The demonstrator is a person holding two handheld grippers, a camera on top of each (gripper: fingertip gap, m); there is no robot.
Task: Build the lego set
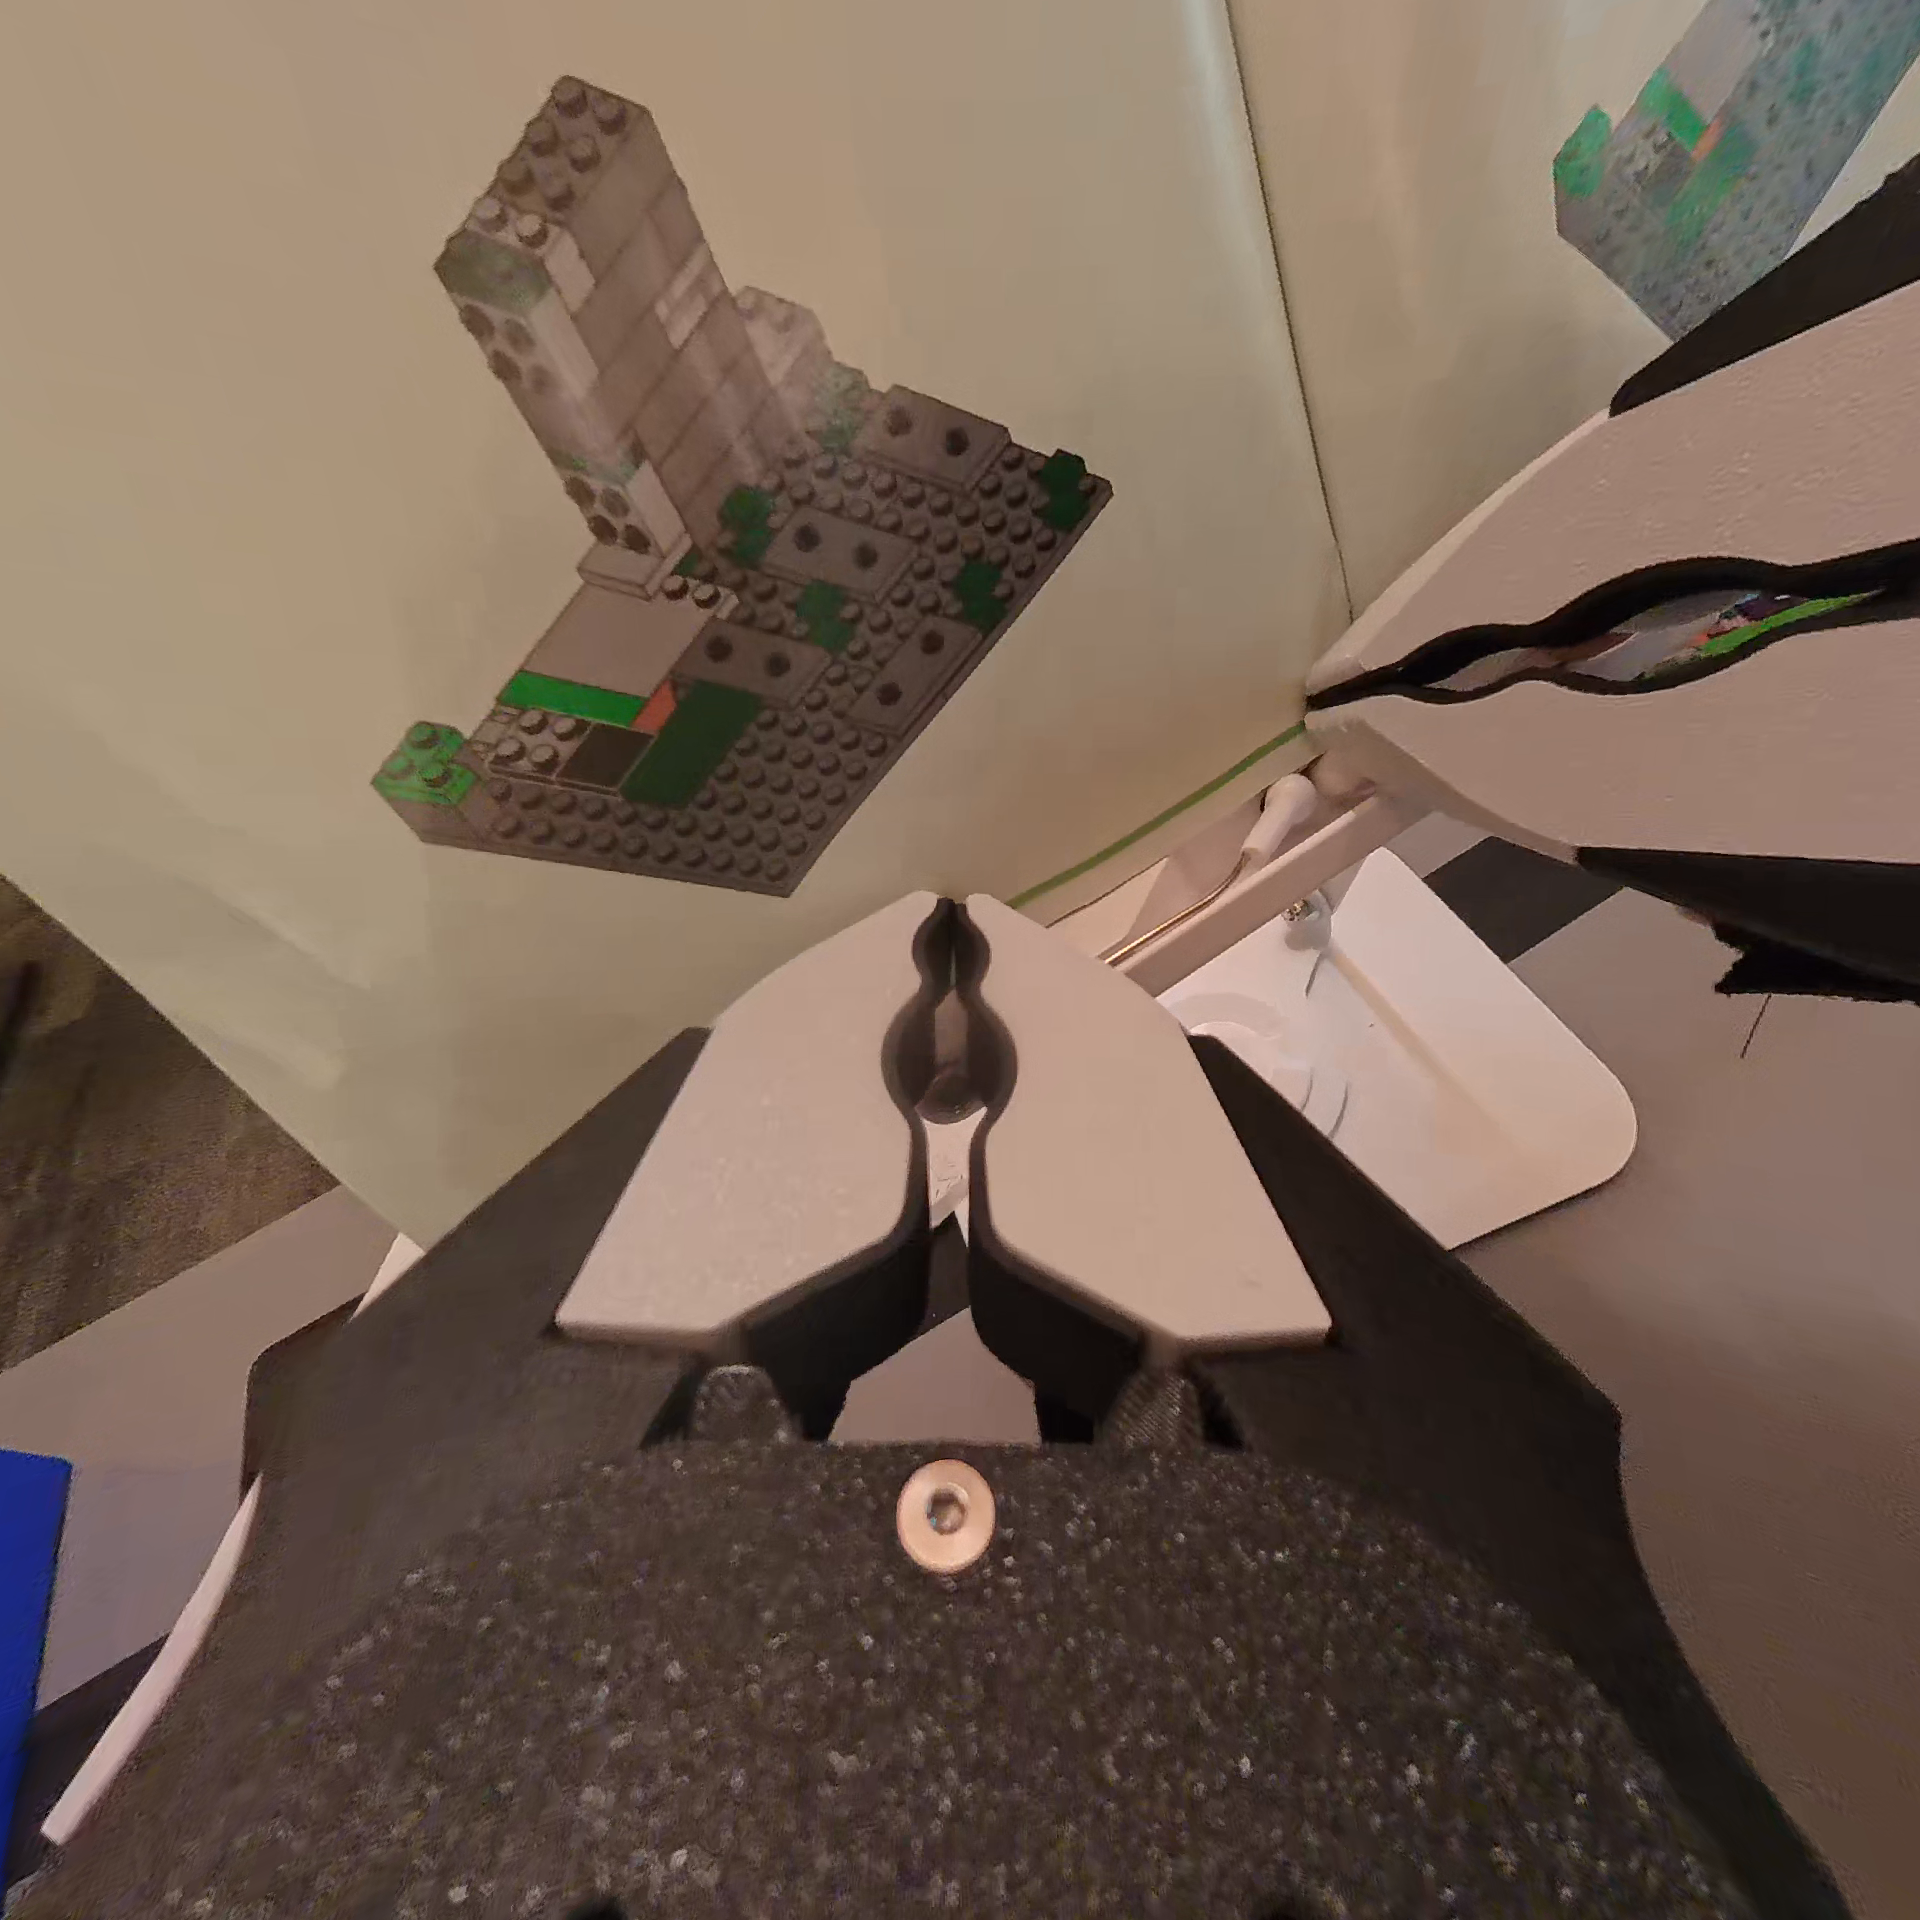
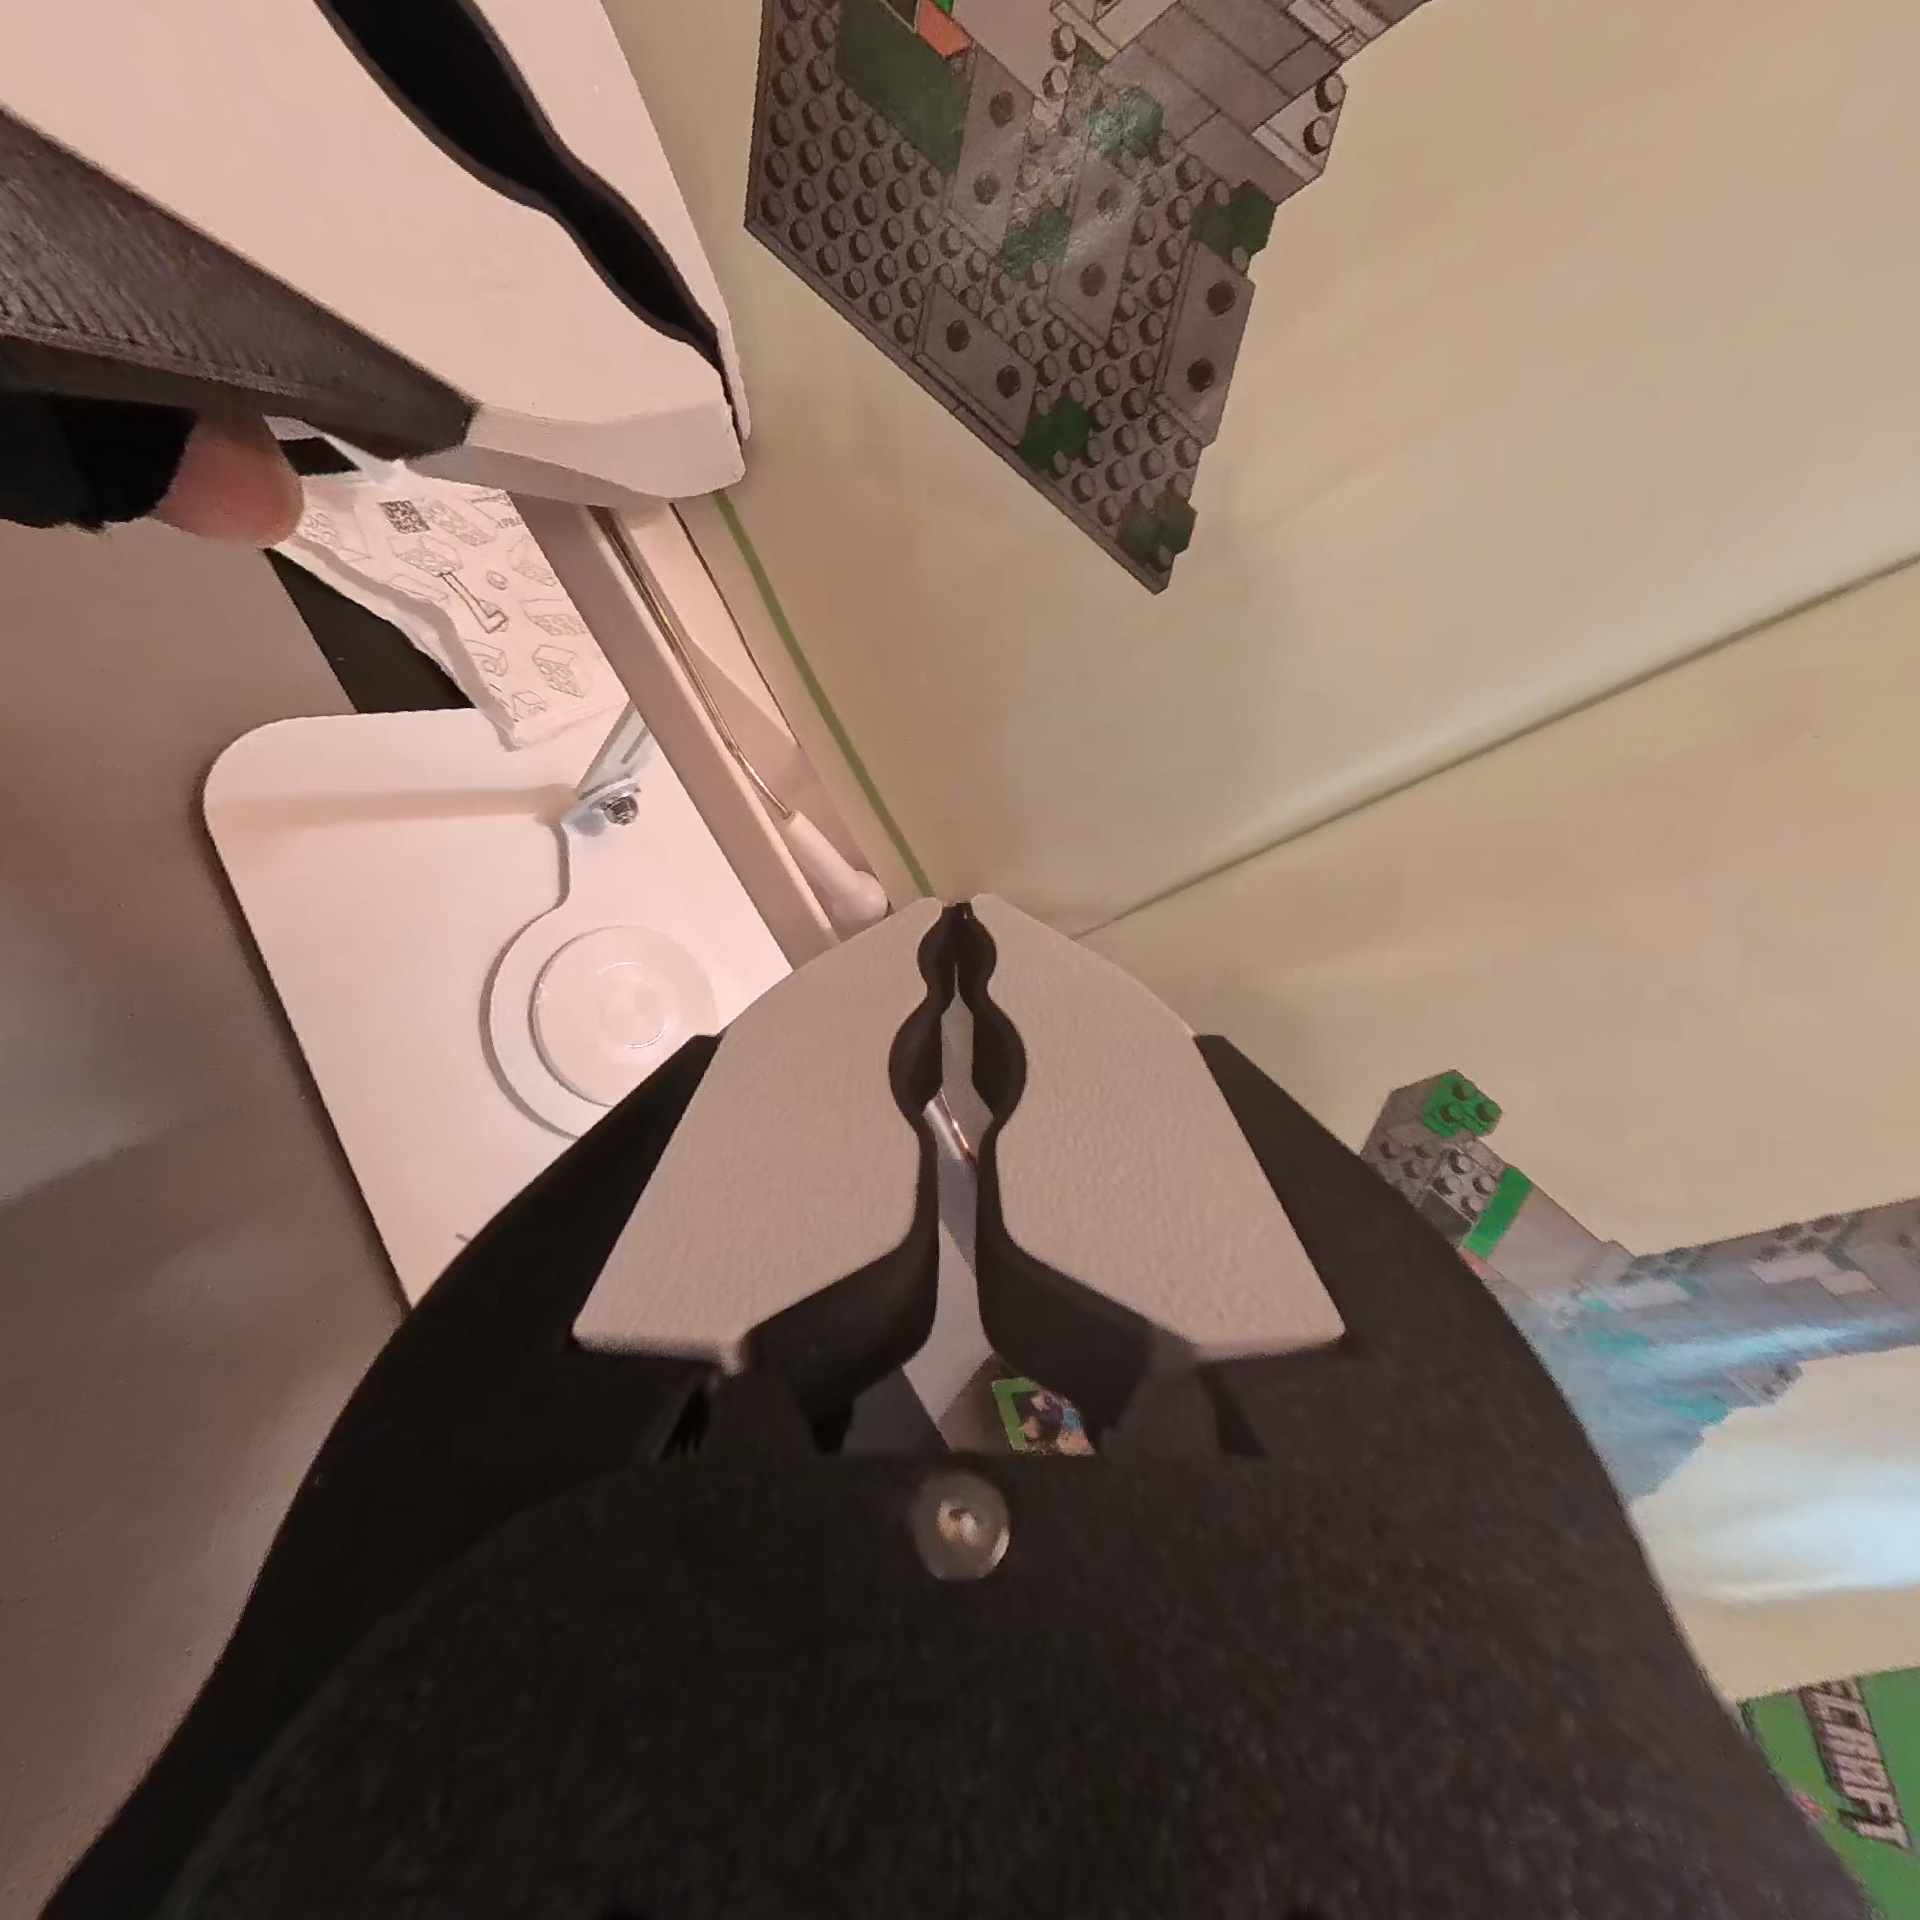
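Observation:
No loose bricks show, only an open instruction booklet [image 1: 260, 364] propped on a white stand. Its left page pictures a grey baseplate build with a grey tower and green pieces [image 1: 727, 540]; it also shows in the right wrist view [image 2: 997, 260]. My left gripper [image 1: 951, 909] is shut, its tip at the page's lower edge. My right gripper [image 2: 956, 909] is shut, its tip at the booklet's fold near the bottom. Whether either pinches paper, I cannot tell. Each gripper shows in the other's view: the right [image 1: 1314, 694] and the left [image 2: 727, 384].
The stand's white base [image 1: 1455, 1091] rests on a grey table [image 2: 125, 935]. A torn paper bag printed with brick drawings [image 2: 468, 613] lies behind the base. A gloved hand's fingertip [image 2: 229, 499] shows by the left gripper. A blue object [image 1: 26, 1579] is at the left edge, carpet [image 1: 125, 1091] beyond. There is about 8 centimeters between the tips of the two grippers.

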